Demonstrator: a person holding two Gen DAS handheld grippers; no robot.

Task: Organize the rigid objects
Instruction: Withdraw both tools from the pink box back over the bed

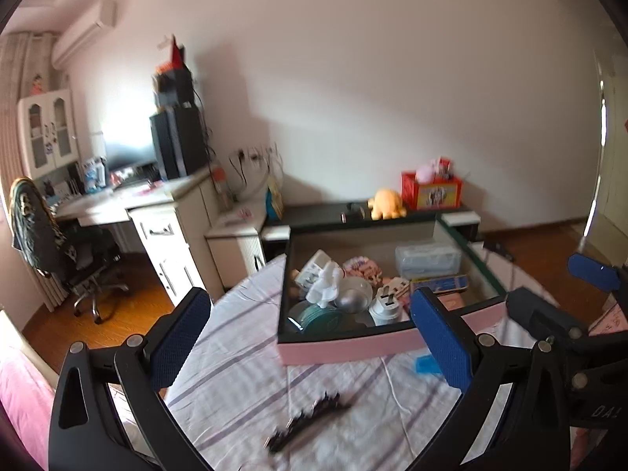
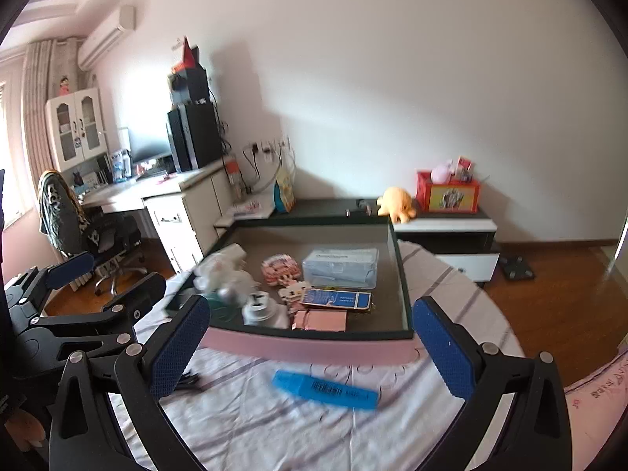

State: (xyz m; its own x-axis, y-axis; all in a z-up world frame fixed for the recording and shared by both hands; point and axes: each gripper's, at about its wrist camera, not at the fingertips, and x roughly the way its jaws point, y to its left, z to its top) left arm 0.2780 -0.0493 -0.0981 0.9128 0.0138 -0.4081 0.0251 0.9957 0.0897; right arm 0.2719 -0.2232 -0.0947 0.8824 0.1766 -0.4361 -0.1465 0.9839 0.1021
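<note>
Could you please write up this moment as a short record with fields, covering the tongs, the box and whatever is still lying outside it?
left tongs: open, nothing between the pads
right tongs: open, nothing between the pads
surface: striped sheet
box: pink-sided tray on the sheet, open top
inside box: clear plastic case, white plug adapter, blue card, other small items
outside box: blue highlighter in front of the tray; black hair clip on the sheet

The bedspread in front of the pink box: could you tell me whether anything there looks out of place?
Yes. A blue highlighter and a black hair clip lie loose on the striped bedspread, outside the pink box where the other small items are gathered.
</note>
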